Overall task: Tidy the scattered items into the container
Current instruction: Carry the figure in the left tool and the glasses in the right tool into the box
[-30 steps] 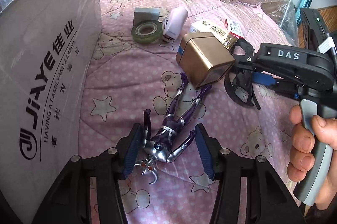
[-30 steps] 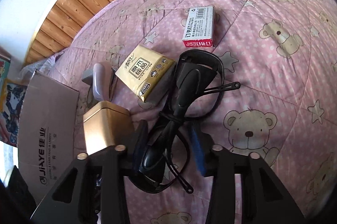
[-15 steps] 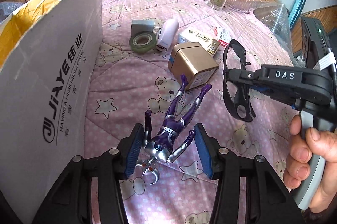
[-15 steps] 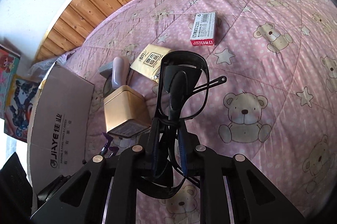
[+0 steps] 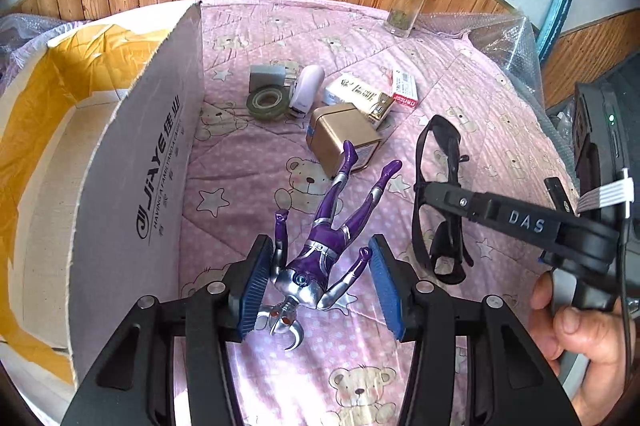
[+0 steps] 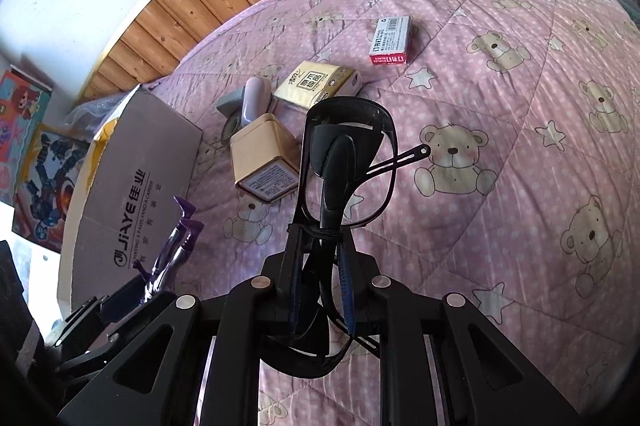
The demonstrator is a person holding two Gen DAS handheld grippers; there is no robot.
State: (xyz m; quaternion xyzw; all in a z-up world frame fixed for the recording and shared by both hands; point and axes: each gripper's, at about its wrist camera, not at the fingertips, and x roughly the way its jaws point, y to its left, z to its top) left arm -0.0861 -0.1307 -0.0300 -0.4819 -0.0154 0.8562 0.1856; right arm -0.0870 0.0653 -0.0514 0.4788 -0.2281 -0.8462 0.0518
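Observation:
My left gripper (image 5: 320,282) is shut on a purple and silver action figure (image 5: 326,246), held by the arms and shoulders, head toward the camera and legs pointing away above the quilt. The figure's legs (image 6: 180,238) also show in the right wrist view. My right gripper (image 6: 320,290) is shut on folded black glasses (image 6: 332,165), which stick up from the pads clear of the bed. These glasses (image 5: 440,123) hang just right of the figure. An open cardboard box (image 5: 152,165) stands at the left, right beside the left gripper.
On the pink bear quilt (image 5: 248,161) lie a gold tin (image 5: 340,133), a tape roll (image 5: 267,101), a pale stapler (image 5: 306,89), a tissue pack (image 5: 360,93), a red-edged packet (image 5: 404,89) and a grey block (image 5: 266,75). A glass jar (image 5: 408,1) stands by the wooden wall. A hand (image 5: 576,326) holds the right gripper.
The right gripper closed on the glasses and lifted them off the quilt. The left gripper rose with the figure, and the box's open top has come into view.

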